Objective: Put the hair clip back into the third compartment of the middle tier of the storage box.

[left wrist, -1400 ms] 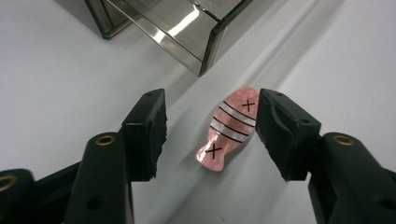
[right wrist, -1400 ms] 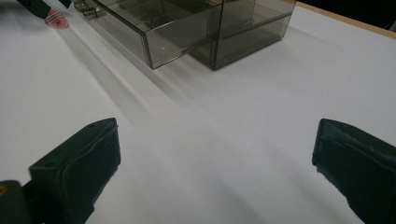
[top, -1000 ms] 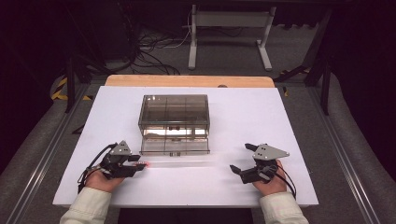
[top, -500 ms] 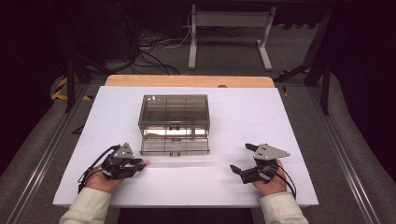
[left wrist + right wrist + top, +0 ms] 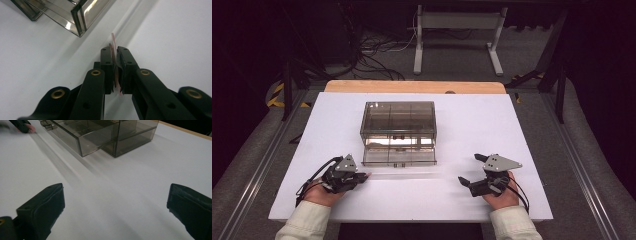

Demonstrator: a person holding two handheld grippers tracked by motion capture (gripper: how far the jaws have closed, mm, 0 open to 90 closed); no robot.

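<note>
jaws of left gripper [image 5: 115, 62] pinch unmarked pink disc [image 5: 113, 42].

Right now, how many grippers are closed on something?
1. The left gripper, at the near left of the table, has its fingers shut on a thin pink strip. The right gripper, at the near right, is open and holds nothing.
</note>
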